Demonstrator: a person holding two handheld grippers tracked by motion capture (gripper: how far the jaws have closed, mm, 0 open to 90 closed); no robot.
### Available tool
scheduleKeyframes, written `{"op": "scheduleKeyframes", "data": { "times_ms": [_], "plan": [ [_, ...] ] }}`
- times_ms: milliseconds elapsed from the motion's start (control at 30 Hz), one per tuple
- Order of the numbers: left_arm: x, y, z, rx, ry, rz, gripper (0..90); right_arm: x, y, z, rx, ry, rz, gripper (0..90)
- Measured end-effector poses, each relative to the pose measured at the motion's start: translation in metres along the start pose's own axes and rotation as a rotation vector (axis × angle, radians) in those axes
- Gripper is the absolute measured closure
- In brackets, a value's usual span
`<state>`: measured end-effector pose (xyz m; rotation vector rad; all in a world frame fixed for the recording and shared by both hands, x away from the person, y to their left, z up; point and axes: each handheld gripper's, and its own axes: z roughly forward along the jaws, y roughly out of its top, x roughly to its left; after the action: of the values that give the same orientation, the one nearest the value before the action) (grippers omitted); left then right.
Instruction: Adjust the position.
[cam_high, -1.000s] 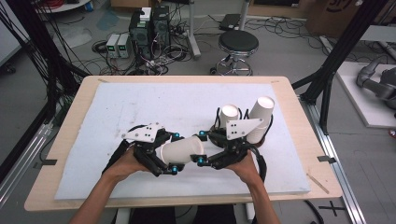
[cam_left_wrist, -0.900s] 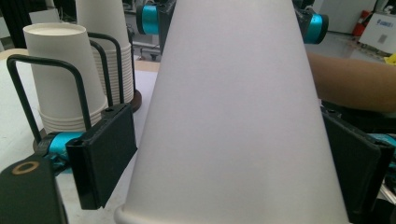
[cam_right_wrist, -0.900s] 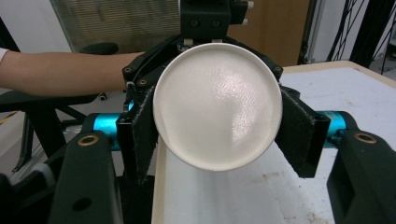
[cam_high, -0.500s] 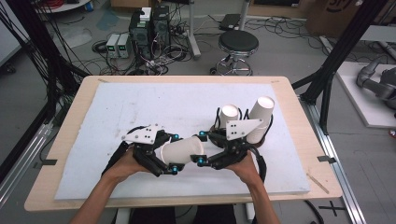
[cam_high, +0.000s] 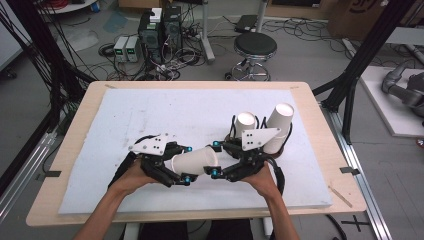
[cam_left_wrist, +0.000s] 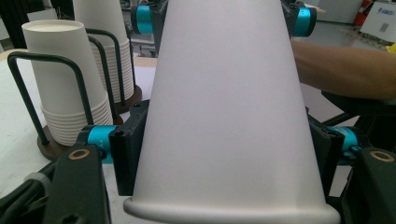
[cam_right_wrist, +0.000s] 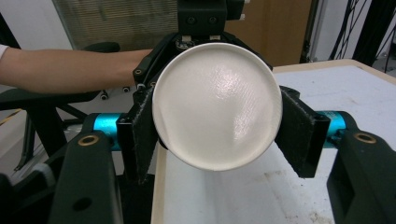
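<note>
While both grippers' jaws clamp it, paper cup (cam_high: 194, 161) lies level.

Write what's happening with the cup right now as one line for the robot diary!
left gripper: jaws just closed, shut on paper cup | right gripper: shut on same cup | cup: lying level between both | cup stacks in rack: behind, untouched

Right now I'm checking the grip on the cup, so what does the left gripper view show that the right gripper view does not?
Left gripper view alone: the cup's tapered side wall and rolled rim, and two cup stacks in wire holders. Right gripper view alone: the cup's round closed base, pinched between the right gripper's pads. Both: the same white cup, clamped by its own gripper, with the other gripper gripping beyond.
</note>
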<state>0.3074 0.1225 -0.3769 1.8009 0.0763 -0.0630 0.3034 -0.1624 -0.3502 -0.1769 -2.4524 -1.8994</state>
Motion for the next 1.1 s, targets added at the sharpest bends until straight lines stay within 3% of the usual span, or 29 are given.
{"op": "scheduleKeyframes", "data": {
  "times_ms": [133, 500, 767, 900, 1000, 1100],
  "plan": [
    [0.0, 0.0, -0.001, -0.002, 0.001, 0.001, 30.8, 0.0, 0.0, 0.002, 0.01, -0.011, 0.011, 21.0],
    [-0.003, -0.001, -0.012, 0.008, 0.031, 0.004, 30.7, 0.004, 0.006, 0.001, 0.058, -0.042, 0.01, 16.9],
    [-0.004, -0.003, -0.025, 0.038, 0.057, 0.005, 30.7, 0.01, 0.012, 0.008, 0.182, -0.086, -0.007, 15.5],
    [-0.007, -0.001, -0.032, 0.057, 0.07, 0.006, 30.7, 0.016, 0.021, 0.011, 0.263, -0.126, -0.051, 15.5],
    [-0.008, 0.001, -0.034, 0.064, 0.069, 0.011, 30.7, 0.019, 0.026, 0.012, 0.293, -0.134, -0.064, 15.5],
    [-0.009, 0.004, -0.034, 0.1, 0.068, 0.022, 30.7, 0.022, 0.03, 0.013, 0.314, -0.135, -0.076, 15.5]
  ]
}}
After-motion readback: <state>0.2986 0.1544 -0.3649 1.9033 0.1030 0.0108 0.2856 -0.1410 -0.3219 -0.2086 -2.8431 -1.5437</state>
